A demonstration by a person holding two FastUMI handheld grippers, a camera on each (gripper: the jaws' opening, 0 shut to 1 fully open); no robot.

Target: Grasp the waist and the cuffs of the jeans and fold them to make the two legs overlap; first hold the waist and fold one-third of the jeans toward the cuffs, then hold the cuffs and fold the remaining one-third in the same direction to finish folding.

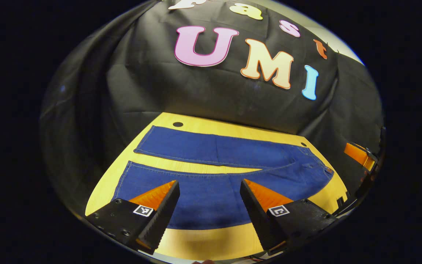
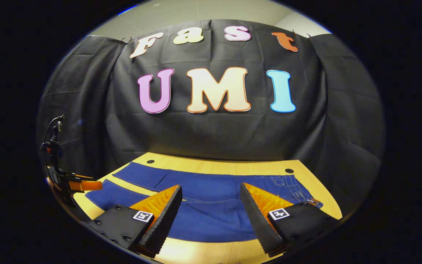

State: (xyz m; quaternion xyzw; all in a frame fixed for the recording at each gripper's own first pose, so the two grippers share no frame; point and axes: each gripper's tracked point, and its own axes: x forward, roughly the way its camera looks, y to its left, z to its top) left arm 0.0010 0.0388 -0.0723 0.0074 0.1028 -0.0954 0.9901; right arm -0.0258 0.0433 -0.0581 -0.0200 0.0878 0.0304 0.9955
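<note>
Wooden and pale yellow, the worktop (image 1: pixel 211 242) carries the jeans (image 1: pixel 211 205), which lie flat and spread across most of it, legs parted in a narrow V. In the left gripper view the cuffs sit to the left and the waist (image 1: pixel 317 165) to the far right. The near leg runs along the near edge, leaving a bare strip of wood in front of us; the far leg lies close to the cloth wall.

We judge the denim soft but fairly heavy and thick: it should drape and sag between two holds rather than keep a line, and it is not fragile or slippery. The stitched waistband and the hemmed cuffs look the firmest places to pinch, one at each end, to bring one leg over the other.

Room is tight at the far side, where the wall hangs just behind the worktop, and at the right, where the waist nears the edge. Two small round holes mark the far corners.

Our left gripper (image 1: pixel 209 198) and right gripper (image 2: pixel 211 201) both hover above the near leg, jaws spread wide, holding nothing.
</note>
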